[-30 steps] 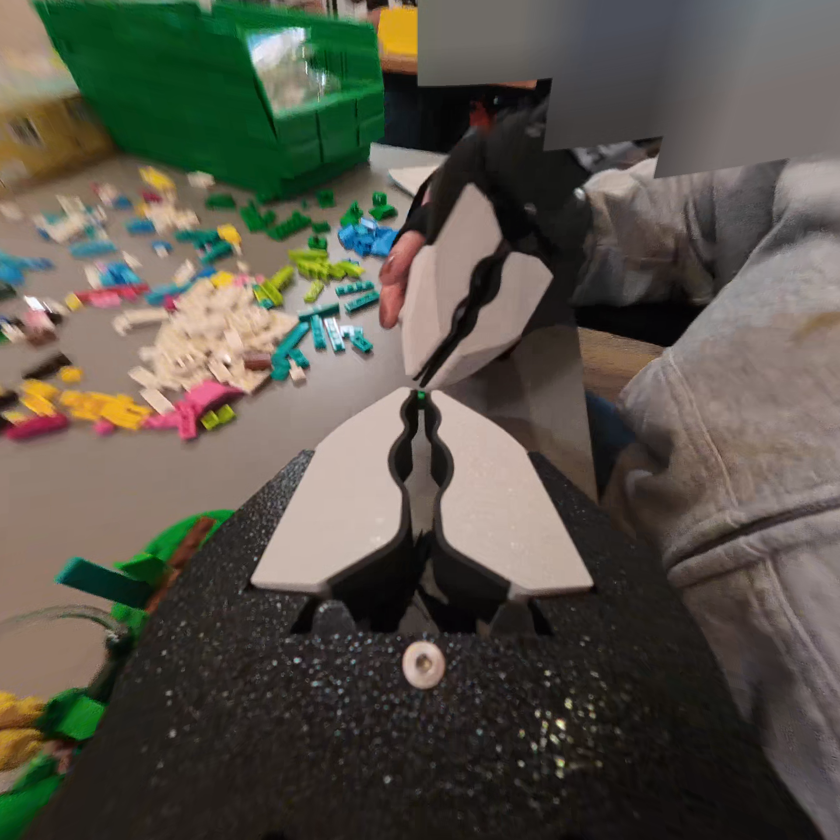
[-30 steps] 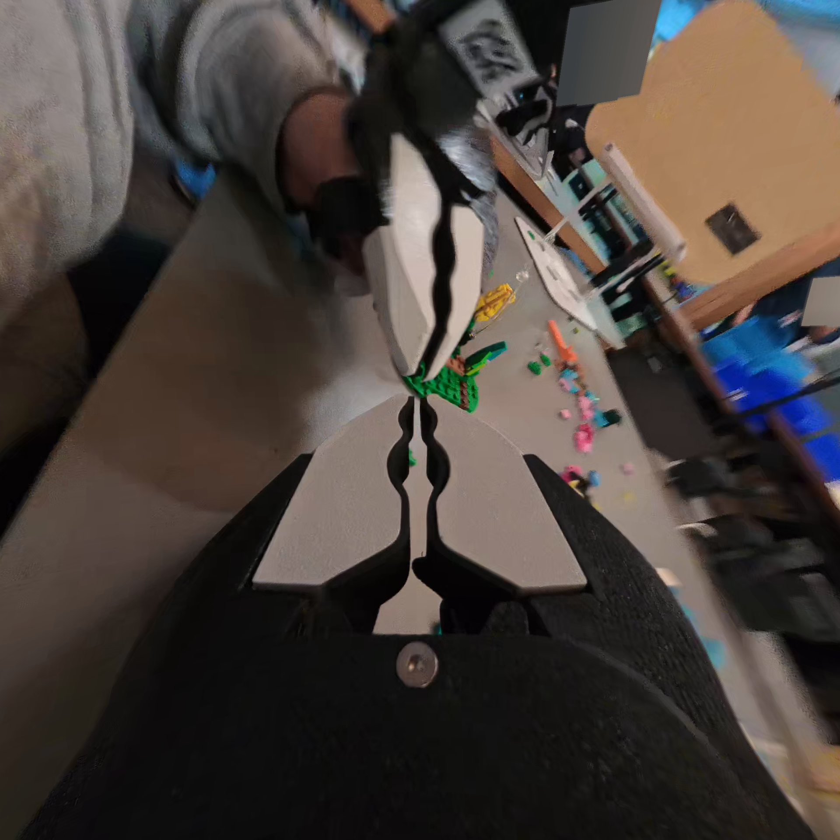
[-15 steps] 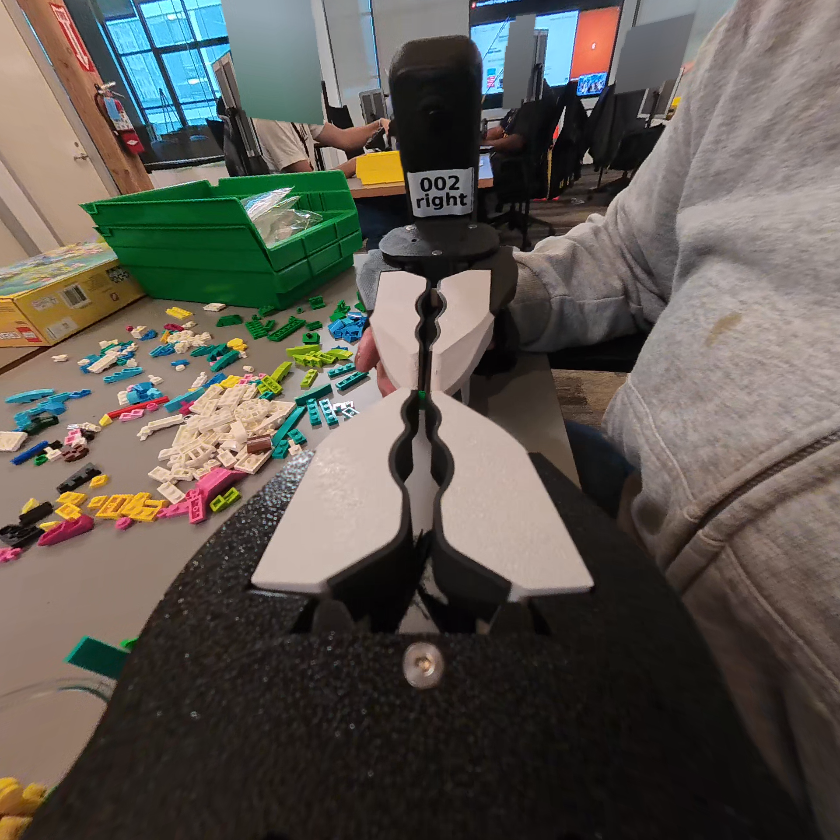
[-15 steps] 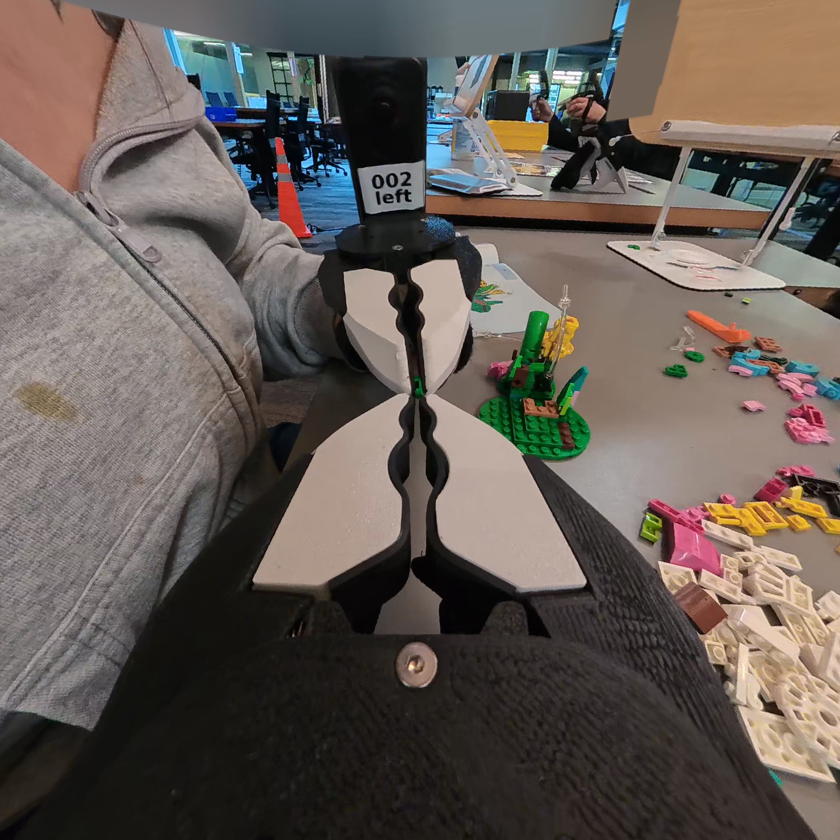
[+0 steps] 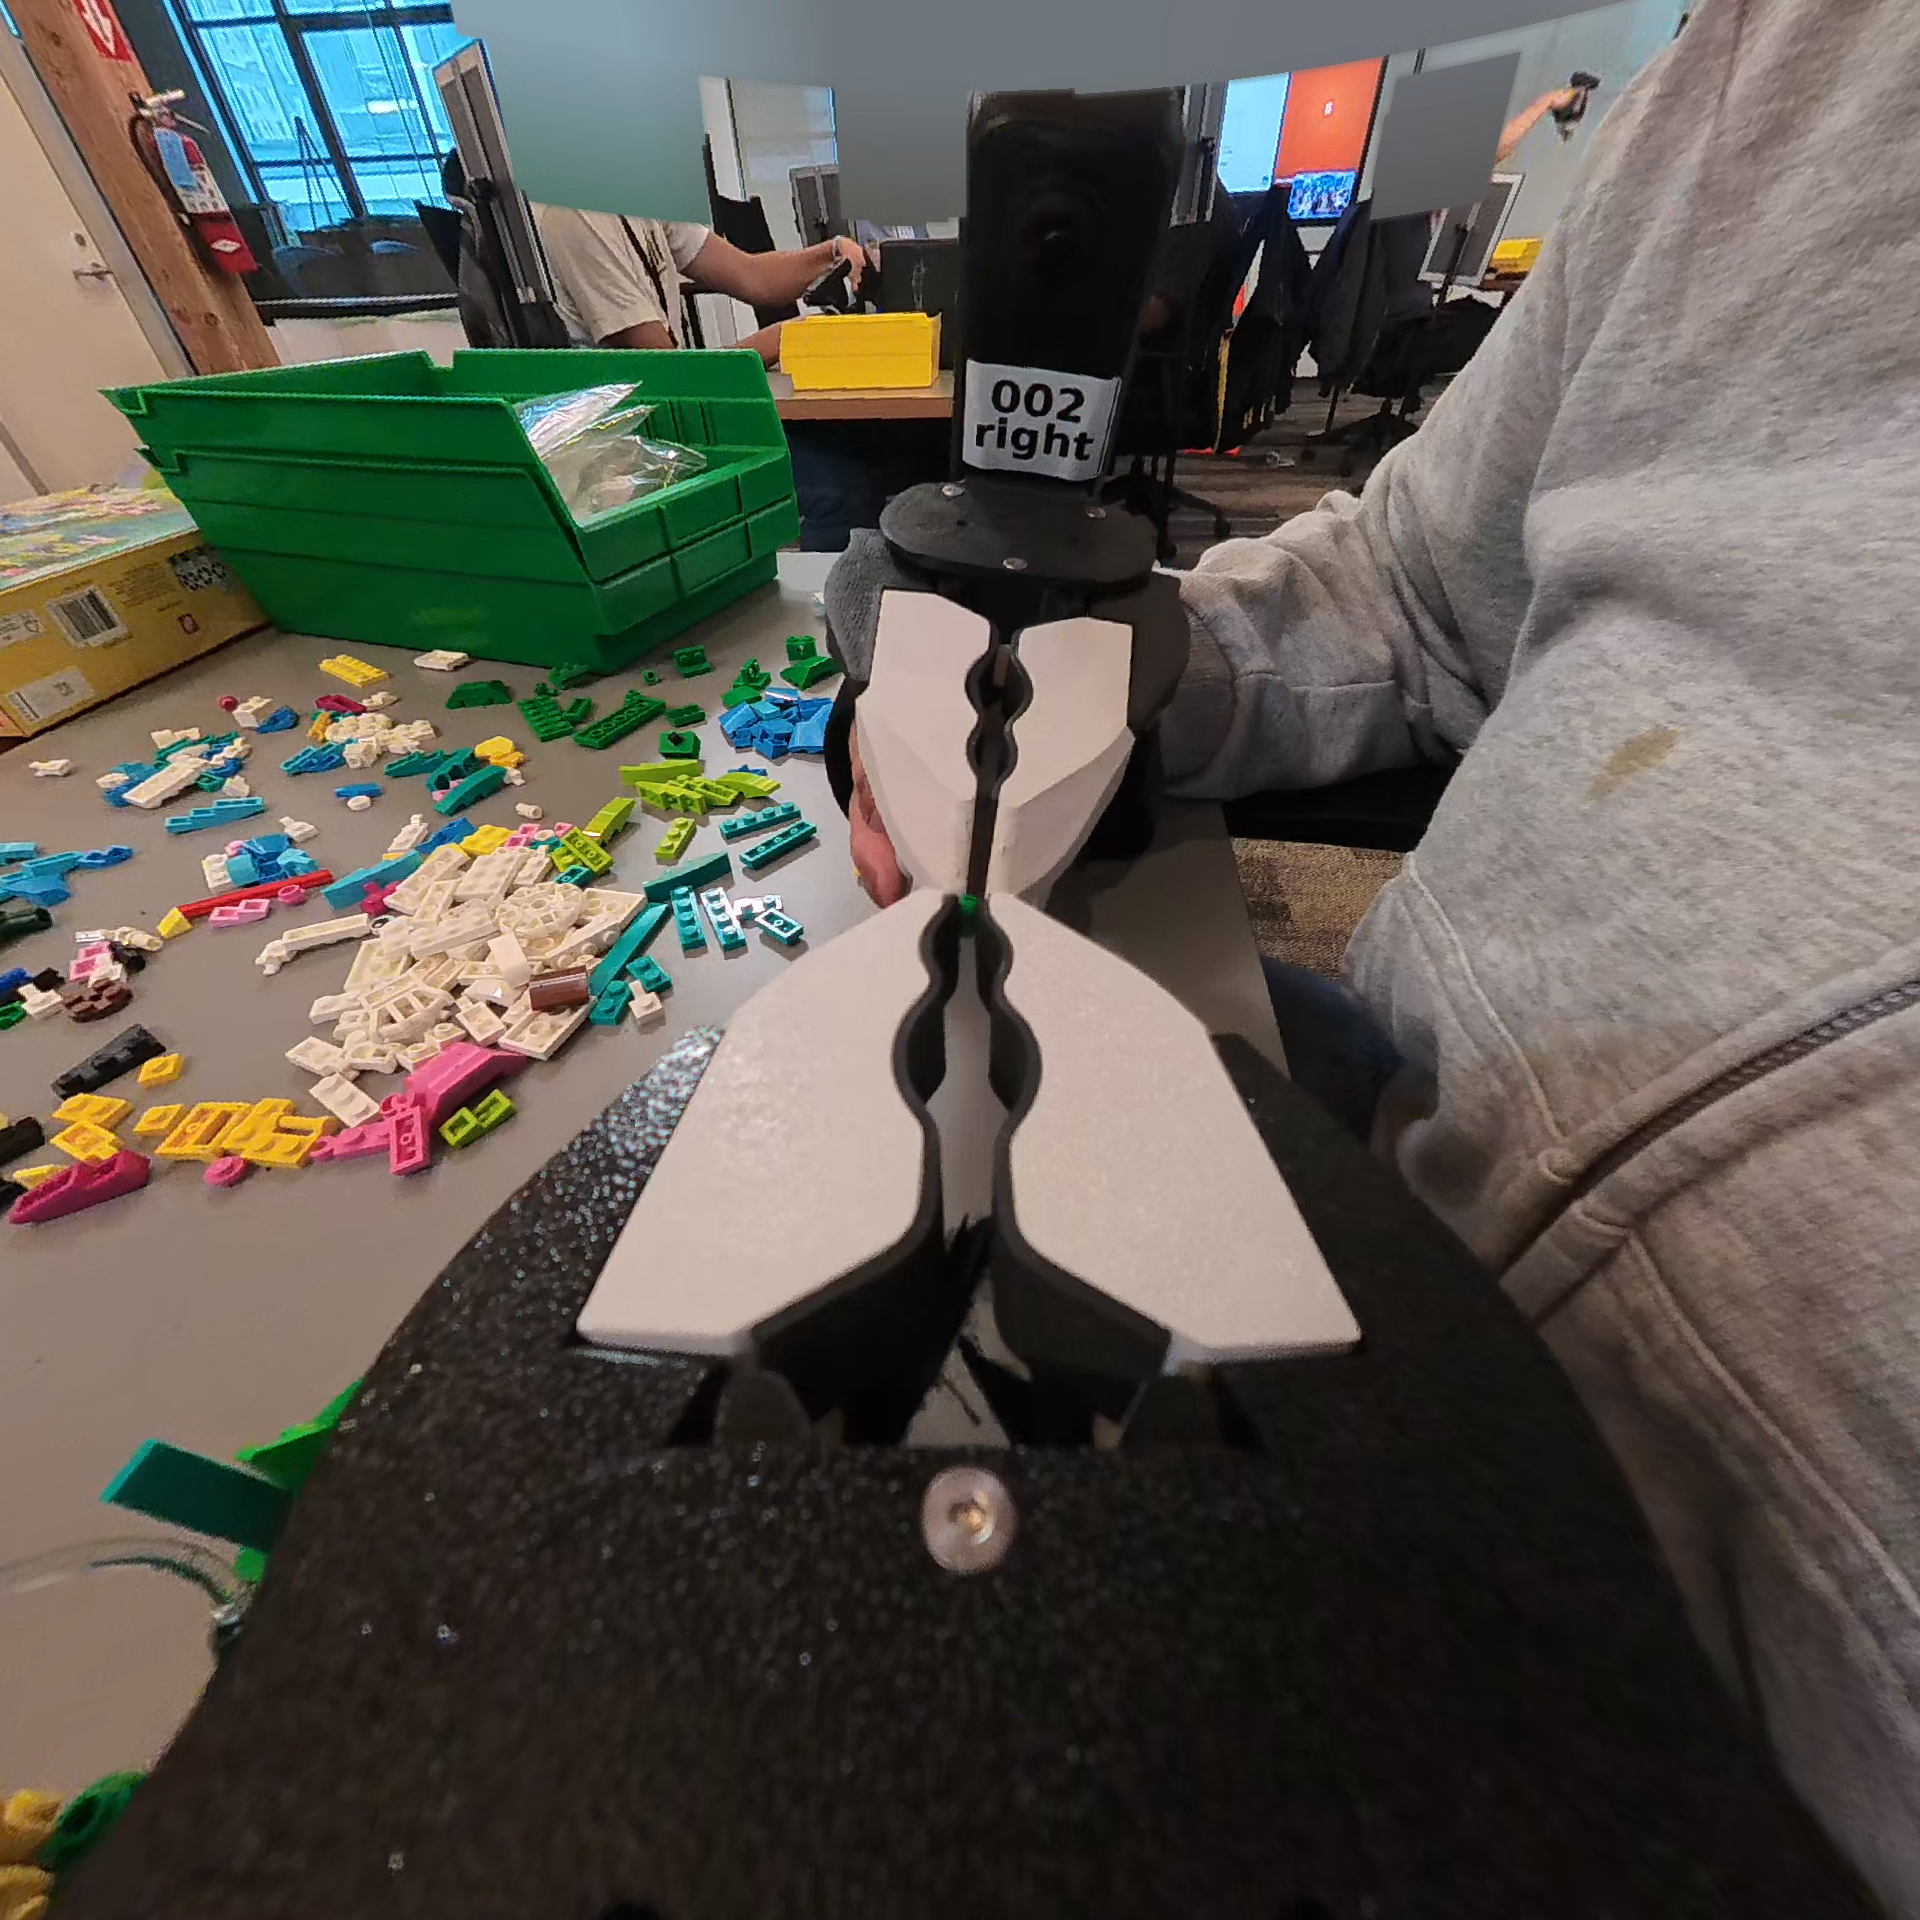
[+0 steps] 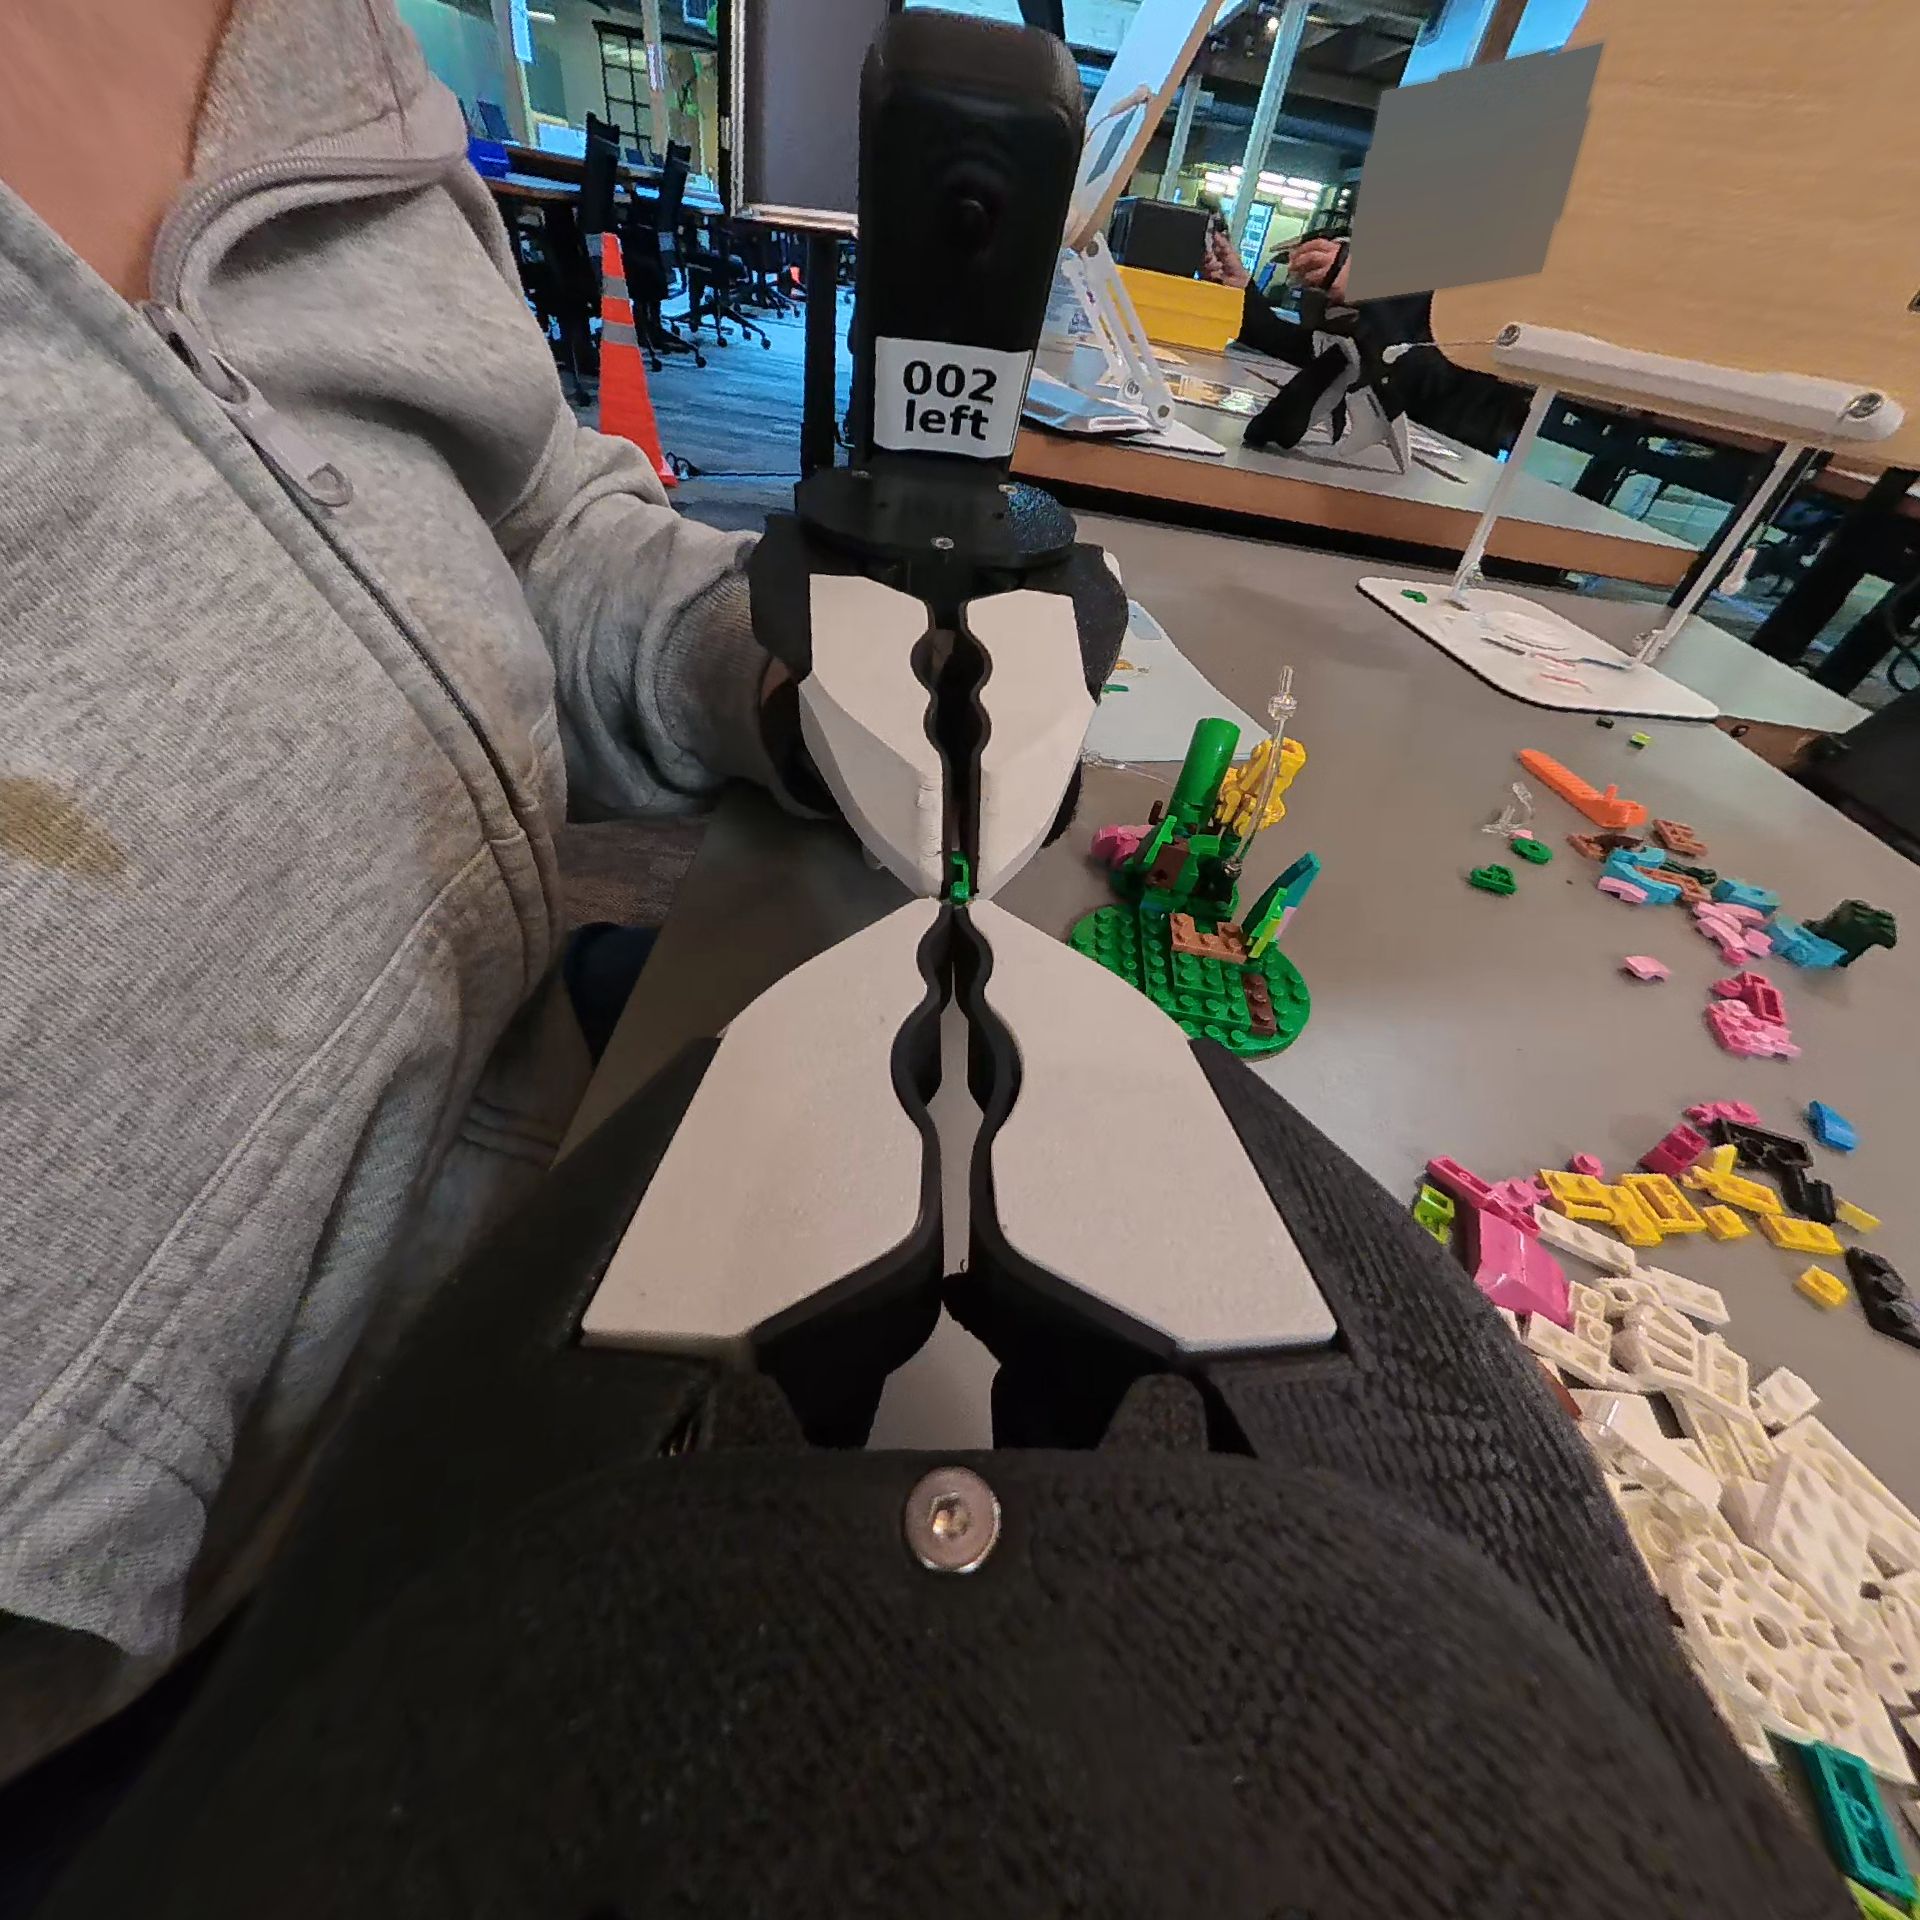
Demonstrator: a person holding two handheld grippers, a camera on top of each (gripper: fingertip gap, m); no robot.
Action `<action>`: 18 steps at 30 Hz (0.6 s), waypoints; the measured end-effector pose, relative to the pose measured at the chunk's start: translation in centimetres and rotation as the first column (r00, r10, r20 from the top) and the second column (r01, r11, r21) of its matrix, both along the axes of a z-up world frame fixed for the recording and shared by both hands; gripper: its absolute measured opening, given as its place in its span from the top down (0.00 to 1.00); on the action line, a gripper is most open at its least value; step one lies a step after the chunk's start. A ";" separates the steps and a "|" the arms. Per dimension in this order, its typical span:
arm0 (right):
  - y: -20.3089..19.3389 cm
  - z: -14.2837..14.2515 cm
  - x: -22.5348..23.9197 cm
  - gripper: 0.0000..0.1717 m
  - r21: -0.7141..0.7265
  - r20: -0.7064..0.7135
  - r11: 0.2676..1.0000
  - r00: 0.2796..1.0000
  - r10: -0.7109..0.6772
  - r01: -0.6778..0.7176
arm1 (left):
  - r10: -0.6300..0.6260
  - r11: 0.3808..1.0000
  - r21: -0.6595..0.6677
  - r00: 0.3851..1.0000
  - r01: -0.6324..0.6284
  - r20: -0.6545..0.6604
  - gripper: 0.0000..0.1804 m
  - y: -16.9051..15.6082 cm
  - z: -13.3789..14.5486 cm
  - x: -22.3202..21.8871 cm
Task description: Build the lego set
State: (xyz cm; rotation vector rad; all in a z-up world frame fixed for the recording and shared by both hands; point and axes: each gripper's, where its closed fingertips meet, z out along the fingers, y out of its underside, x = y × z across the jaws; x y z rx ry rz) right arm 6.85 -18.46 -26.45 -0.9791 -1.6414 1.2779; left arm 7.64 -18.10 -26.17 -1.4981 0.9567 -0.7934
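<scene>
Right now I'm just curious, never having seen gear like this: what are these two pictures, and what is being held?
A person in a grey hoodie holds a hand-held gripper in each hand, each with a camera looking along its two white fingers. The two grippers point at each other, tip to tip, so each picture shows the other one opposite. The left hand-held gripper pinches a tiny green piece at its fingertips. The right hand-held gripper is closed, its tips right at that piece. On the grey table lie loose toy bricks, stacked green bins and a small brick model on a round green base.
</scene>
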 end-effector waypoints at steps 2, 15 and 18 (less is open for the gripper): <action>0.1 0.1 0.0 1.00 -0.006 -0.004 1.000 1.000 -0.003 0.003 | 0.002 1.000 0.000 1.000 -0.002 0.001 0.98 0.0 0.0 -0.1; -0.3 0.3 0.2 0.98 -0.096 0.012 0.994 0.999 0.052 -0.050 | -0.027 1.000 0.007 1.000 0.027 0.002 0.98 -0.3 0.0 0.4; -0.3 0.4 0.2 0.99 -0.100 0.008 0.994 0.999 0.050 -0.049 | -0.027 1.000 0.008 1.000 0.027 0.006 0.98 -0.3 0.0 0.5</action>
